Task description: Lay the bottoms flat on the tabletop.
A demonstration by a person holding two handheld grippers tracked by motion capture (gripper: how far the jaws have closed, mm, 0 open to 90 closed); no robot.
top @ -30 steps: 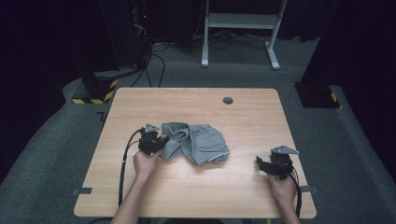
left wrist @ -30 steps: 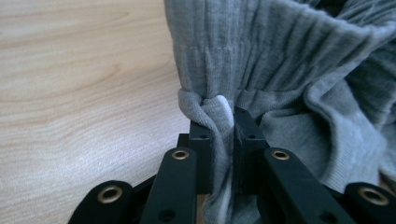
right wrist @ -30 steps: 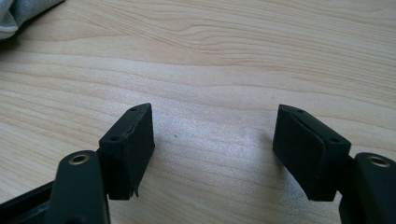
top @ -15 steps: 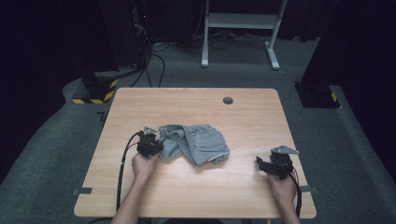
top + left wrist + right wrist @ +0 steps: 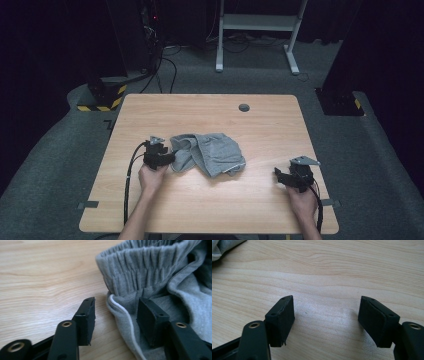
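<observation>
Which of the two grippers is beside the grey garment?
The left gripper: the grey garment lies partly between its open fingers. The right gripper sits apart, over bare table.

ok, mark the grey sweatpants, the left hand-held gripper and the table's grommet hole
grey sweatpants (image 5: 215, 152): high view, middle of the crumpled fabric.
left hand-held gripper (image 5: 172, 159): high view, between its fingertips.
grommet hole (image 5: 244, 107): high view, its centre.

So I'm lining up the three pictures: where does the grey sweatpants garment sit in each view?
High view: the grey sweatpants lie crumpled on the table's middle, beside the left hand-held gripper.
Left gripper view: they fill the right half, elastic waistband at top, white-edged hem between the open jaws.
Right gripper view: a grey corner at the top left.
Shared landmark: the light wooden tabletop.
</observation>
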